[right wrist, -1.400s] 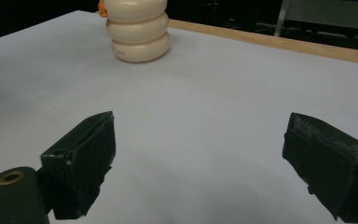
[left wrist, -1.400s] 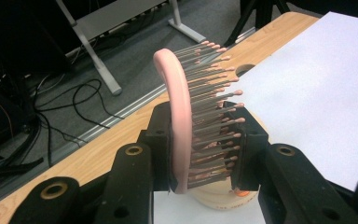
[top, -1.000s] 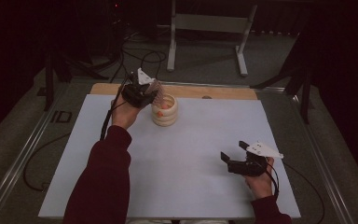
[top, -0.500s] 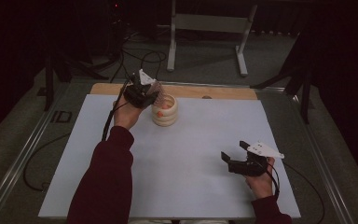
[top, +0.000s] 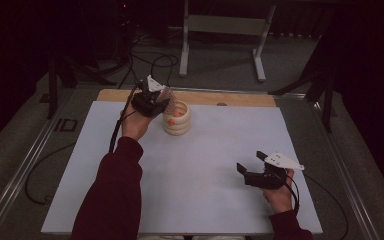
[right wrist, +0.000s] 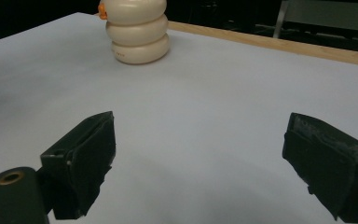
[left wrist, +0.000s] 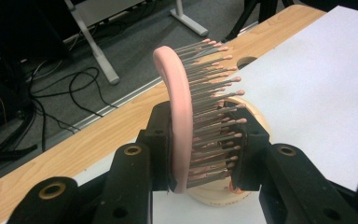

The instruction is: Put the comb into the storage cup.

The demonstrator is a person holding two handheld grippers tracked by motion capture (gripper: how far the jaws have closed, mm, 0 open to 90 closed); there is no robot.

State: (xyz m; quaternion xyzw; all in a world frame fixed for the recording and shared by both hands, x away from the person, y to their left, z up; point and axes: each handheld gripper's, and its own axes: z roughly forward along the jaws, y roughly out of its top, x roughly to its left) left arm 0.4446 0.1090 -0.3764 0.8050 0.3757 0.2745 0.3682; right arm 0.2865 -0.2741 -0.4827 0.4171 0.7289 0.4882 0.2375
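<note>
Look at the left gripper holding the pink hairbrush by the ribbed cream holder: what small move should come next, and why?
Probably lower the hairbrush into the holder. The left gripper is shut on the brush, which hangs right at the holder's open top, while the right gripper waits open and apart near the table's front edge.

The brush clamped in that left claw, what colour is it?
Pink: the brush has a pink back and pink-tipped grey bristles, clearest in the left gripper view.

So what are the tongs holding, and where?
The left tongs squeeze a pink hairbrush across its head, back and bristles. The right tongs hold nothing.
</note>
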